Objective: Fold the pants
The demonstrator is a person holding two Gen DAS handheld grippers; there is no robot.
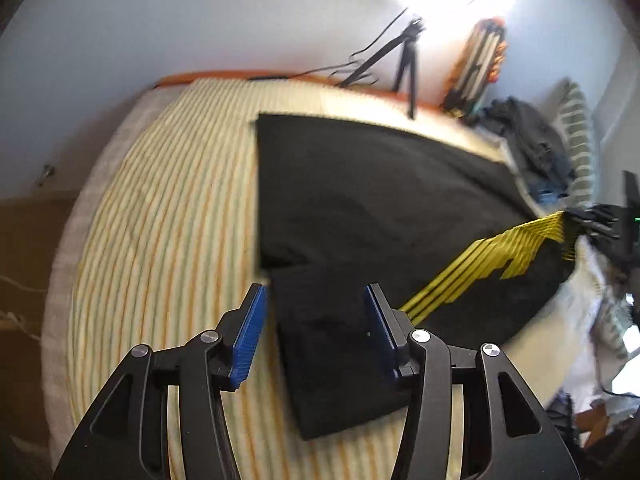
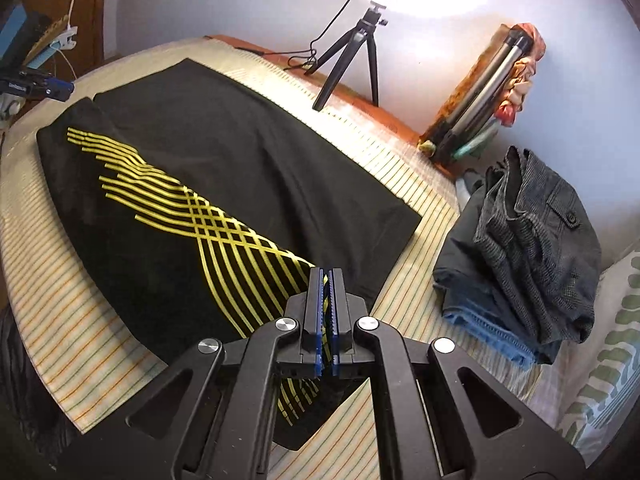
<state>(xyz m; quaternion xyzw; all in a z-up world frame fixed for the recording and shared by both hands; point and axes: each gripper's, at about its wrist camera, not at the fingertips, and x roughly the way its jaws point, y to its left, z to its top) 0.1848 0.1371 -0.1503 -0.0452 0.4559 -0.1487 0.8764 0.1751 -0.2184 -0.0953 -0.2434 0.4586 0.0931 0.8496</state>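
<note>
I work over a bed covered with a cream sheet striped in thin orange and green lines. A pale wall stands behind it, and an orange-brown ledge runs along the bed's far edge. On that ledge stands a black tripod under a bright lamp, with a cable trailing from it, and a bundle of folded stand legs wrapped in patterned cloth leans on the wall to its right.

The black pants, printed with yellow crossing lines, lie flat across the middle of the bed, one leg folded over the other.

The left gripper has its fingers spread, with the near corner of the pants below the gap; the blue pads do not press on the cloth. The right gripper has its fingers pressed together, pinching the pants' edge at the yellow print.

To the right of the pants sits a pile of folded clothes, grey on top of blue denim, just beside a green-patterned pillow. Bare striped sheet shows on the left of the pants and along the near edge. The bed's left edge drops off to a brown floor.
</note>
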